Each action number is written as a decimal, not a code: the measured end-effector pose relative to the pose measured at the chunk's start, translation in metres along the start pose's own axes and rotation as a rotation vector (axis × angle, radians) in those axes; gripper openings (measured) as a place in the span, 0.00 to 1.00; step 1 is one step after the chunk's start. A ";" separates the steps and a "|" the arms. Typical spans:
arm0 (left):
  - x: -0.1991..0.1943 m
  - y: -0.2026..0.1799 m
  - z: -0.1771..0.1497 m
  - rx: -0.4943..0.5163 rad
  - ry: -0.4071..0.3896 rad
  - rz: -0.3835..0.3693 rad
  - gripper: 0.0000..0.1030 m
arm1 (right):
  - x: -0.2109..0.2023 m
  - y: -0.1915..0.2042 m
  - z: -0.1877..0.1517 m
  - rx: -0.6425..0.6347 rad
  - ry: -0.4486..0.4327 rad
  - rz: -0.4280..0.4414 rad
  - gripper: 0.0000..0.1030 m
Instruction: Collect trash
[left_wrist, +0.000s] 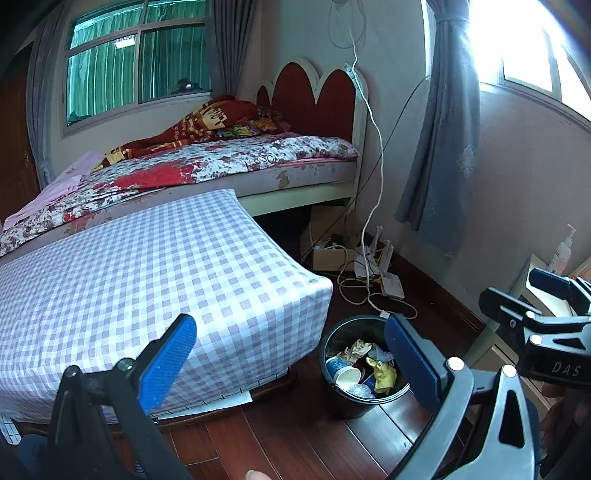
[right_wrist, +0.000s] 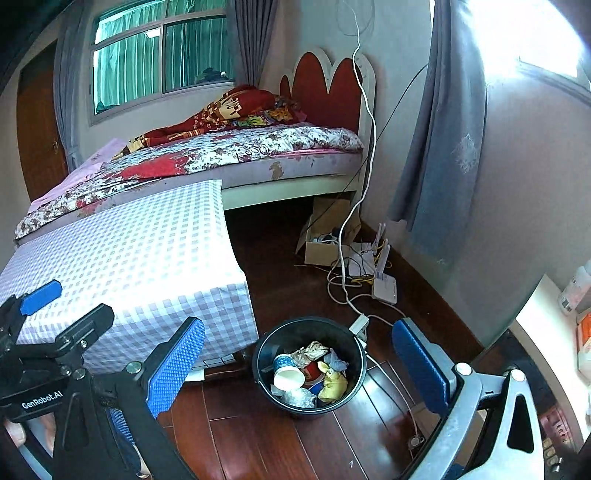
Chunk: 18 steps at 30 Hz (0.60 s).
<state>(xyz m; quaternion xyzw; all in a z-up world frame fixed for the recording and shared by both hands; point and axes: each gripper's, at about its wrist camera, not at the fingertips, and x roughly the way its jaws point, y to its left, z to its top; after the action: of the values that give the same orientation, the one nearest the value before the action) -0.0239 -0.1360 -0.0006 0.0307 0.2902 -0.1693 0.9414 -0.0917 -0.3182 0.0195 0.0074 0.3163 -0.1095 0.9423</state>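
1. Left wrist view. Your left gripper (left_wrist: 291, 354) is spread wide with nothing between its blue pads (left_wrist: 168, 363). It hangs over the corner of the checked tablecloth (left_wrist: 147, 266). The black trash bin (left_wrist: 360, 400) stands on the wooden floor (left_wrist: 288, 435) just beside that corner. It holds a white paper cup (left_wrist: 348, 376), a yellow crumpled wrapper (left_wrist: 384, 374) and crumpled paper (left_wrist: 356, 349). No loose trash shows on the cloth.

2. Right wrist view. Your right gripper (right_wrist: 299, 365) is also wide open and carries nothing; the bin (right_wrist: 266, 354) sits between its fingers in the frame, below them. The same cup (right_wrist: 288, 378) and wrapper (right_wrist: 332, 384) lie inside. Cables and a white router (right_wrist: 386, 288) clutter the floor near the wall, well apart from the bin.

3. Judgement: both drops look finished and collecting is at or near its end. Your next move calls for checking the cloth and floor for leftovers before you reach anywhere; steer clear of the cables, which are not trash.
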 end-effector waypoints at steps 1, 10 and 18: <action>0.000 0.000 0.000 -0.003 0.001 0.001 0.99 | -0.002 0.001 0.000 -0.002 -0.002 -0.001 0.99; 0.001 0.003 -0.001 -0.016 0.006 0.003 0.99 | 0.002 0.004 -0.003 -0.009 0.005 -0.008 0.99; 0.000 -0.002 -0.003 -0.003 0.010 -0.004 0.99 | 0.000 0.003 -0.005 0.000 0.006 -0.008 0.99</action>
<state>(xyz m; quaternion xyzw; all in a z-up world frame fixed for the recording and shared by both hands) -0.0260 -0.1379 -0.0029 0.0294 0.2953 -0.1704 0.9396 -0.0944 -0.3146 0.0154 0.0065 0.3192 -0.1131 0.9409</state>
